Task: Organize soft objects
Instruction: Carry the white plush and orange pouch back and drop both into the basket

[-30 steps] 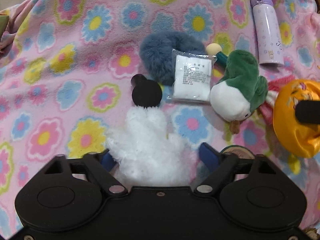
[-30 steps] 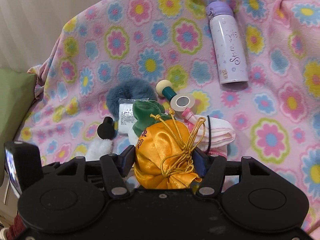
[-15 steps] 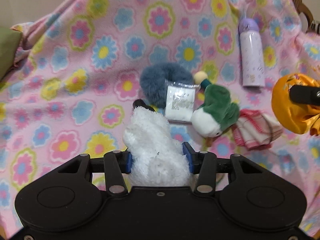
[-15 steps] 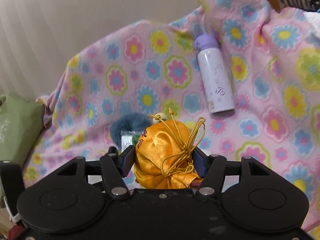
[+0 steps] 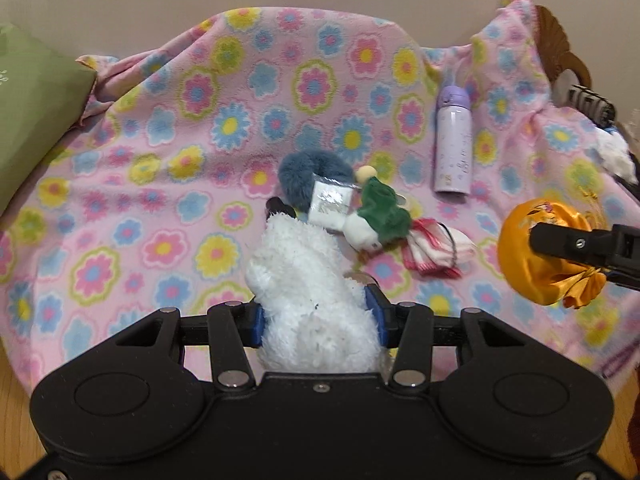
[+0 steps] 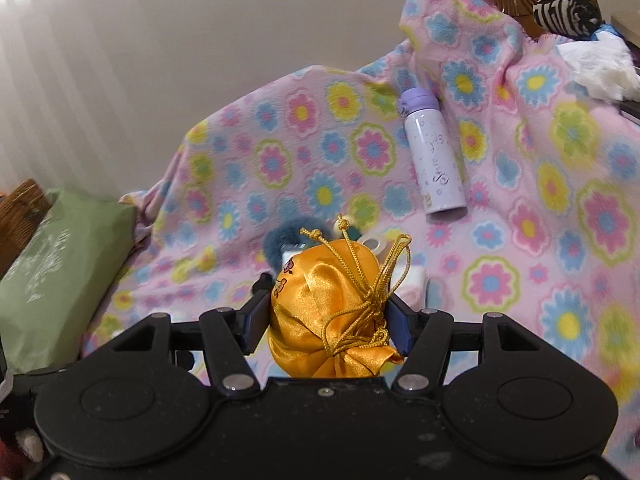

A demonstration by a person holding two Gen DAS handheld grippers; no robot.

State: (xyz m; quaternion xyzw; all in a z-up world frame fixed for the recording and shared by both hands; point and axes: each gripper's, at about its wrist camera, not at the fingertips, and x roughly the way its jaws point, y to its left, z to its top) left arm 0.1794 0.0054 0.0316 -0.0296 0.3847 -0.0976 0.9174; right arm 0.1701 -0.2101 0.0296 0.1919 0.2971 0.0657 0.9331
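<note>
The left gripper (image 5: 318, 326) is clamped on a white plush (image 5: 308, 292), the right gripper (image 6: 326, 322) on a gold satin pouch (image 6: 320, 300), both above the flowered blanket (image 5: 160, 168). Bare blanket spreads toward its left edge beside the green bag (image 5: 36, 116); the purple bottle (image 5: 454, 148) lies near the right edge.

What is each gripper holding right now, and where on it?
The left gripper is shut on the white plush toy, jaws squeezing its lower body. The right gripper is shut on the orange satin pouch, jaws gripping its sides near the gathered neck.
</note>
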